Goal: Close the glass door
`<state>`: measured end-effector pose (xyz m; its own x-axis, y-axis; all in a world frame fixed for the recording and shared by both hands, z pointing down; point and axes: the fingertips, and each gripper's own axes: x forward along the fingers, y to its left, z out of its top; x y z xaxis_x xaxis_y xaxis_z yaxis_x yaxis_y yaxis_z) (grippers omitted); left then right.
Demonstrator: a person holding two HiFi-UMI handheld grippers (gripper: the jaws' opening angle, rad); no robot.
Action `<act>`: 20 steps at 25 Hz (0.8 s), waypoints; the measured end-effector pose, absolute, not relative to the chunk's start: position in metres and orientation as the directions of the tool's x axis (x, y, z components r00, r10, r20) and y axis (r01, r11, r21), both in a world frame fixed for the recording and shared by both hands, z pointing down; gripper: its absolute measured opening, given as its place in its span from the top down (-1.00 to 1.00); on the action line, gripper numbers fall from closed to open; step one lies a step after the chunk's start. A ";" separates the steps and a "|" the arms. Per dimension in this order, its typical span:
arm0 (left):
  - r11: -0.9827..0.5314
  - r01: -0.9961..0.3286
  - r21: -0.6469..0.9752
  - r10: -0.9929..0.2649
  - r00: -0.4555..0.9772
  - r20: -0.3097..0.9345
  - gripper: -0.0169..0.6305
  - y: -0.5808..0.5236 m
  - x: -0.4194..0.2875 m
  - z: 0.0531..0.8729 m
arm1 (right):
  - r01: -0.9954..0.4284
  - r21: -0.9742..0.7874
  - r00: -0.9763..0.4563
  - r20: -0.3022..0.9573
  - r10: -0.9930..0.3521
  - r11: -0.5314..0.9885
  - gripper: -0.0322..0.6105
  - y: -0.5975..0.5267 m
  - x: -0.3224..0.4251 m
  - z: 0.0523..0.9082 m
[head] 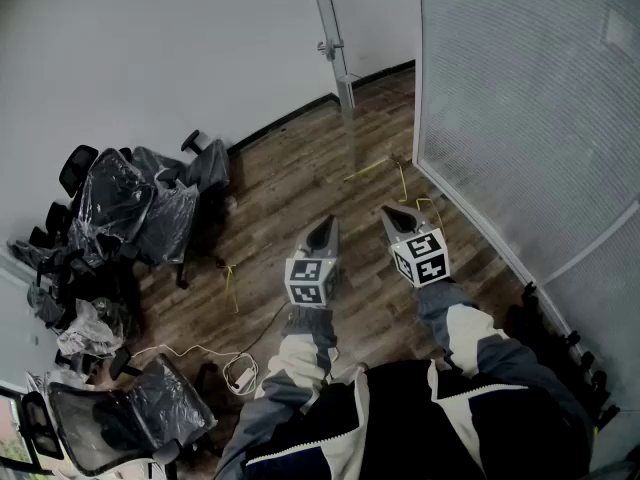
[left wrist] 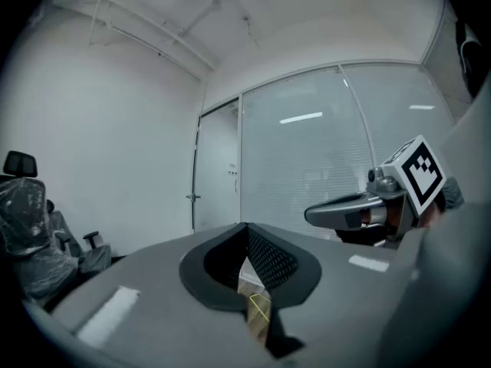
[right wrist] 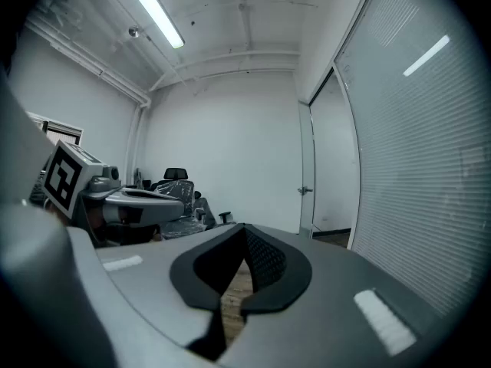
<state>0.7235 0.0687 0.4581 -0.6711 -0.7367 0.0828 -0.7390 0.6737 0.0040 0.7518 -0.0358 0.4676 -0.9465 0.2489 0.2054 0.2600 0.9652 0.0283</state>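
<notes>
The glass door (head: 372,13) stands at the far end of the wood floor, its metal edge and handle (head: 330,46) upright ahead of me. It appears again as the glass door (left wrist: 219,167) in the left gripper view and the glass door (right wrist: 326,167) with its handle (right wrist: 305,191) in the right gripper view. My left gripper (head: 326,224) and right gripper (head: 392,211) are held side by side over the floor, well short of the door. Both point toward it. Each has its jaws together with nothing between them.
A frosted glass partition (head: 530,98) runs along the right. Plastic-wrapped office chairs (head: 140,203) crowd the left wall, and a mesh chair (head: 110,418) stands at the near left. A white cable with an adapter (head: 240,373) and a yellow cord (head: 400,173) lie on the floor.
</notes>
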 end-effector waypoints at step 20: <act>0.723 -0.689 -0.051 -0.687 -0.725 0.050 0.95 0.003 0.723 0.430 | 0.381 0.021 -0.908 0.195 0.370 0.924 0.64 -0.080 0.748 0.453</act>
<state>0.7232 0.0029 0.4305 -0.7251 -0.6868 0.0496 -0.6886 0.7233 -0.0510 0.7475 -0.0796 0.4531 -0.9084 0.3698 0.1952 0.3809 0.9244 0.0211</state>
